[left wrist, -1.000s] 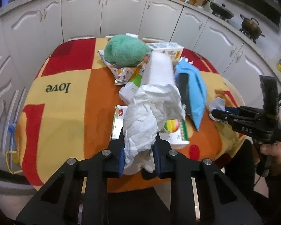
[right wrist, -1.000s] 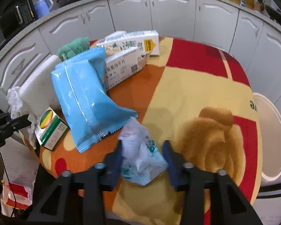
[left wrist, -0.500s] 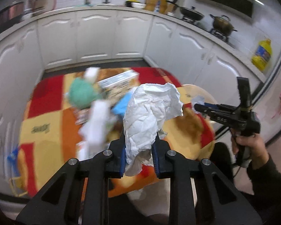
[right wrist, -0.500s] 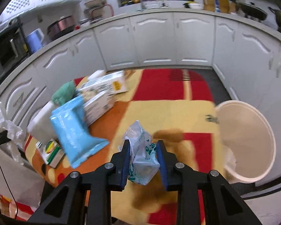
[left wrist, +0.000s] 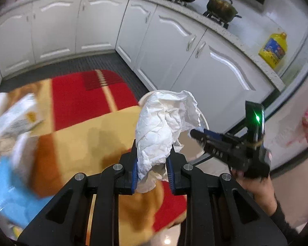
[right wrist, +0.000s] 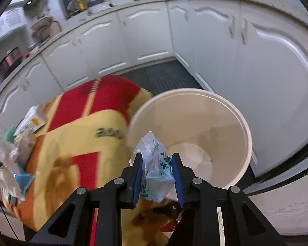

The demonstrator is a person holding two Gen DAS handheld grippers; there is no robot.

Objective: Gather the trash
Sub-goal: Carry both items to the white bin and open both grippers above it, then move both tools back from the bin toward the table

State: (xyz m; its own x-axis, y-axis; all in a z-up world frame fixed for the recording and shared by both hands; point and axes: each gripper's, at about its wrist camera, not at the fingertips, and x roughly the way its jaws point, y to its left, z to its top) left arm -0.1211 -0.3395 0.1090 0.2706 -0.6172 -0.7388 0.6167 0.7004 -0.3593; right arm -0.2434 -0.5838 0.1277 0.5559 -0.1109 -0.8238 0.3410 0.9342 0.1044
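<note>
My left gripper [left wrist: 152, 164] is shut on a crumpled white paper towel [left wrist: 164, 123] and holds it in the air over the right end of the table. My right gripper [right wrist: 157, 172] is shut on a small clear plastic wrapper with green print [right wrist: 155, 164], held above the near rim of the white trash bin [right wrist: 232, 110]. The bin stands on the floor to the right of the table and has white paper at its bottom. In the left wrist view the right gripper [left wrist: 195, 132] is seen from the side, over the bin's rim [left wrist: 204, 121], most of which the towel hides.
The table has a red, yellow and orange blanket [left wrist: 88, 123]. More trash lies blurred at its left: a carton [left wrist: 16, 112] and a blue packet [left wrist: 8, 184]. White kitchen cabinets [right wrist: 267, 61] curve closely around the table and bin. A yellow oil bottle [left wrist: 274, 49] stands on the counter.
Both grippers have swung to the right, from the trash pile toward the bin, each still holding its piece. The right gripper now reaches the bin's rim.
</note>
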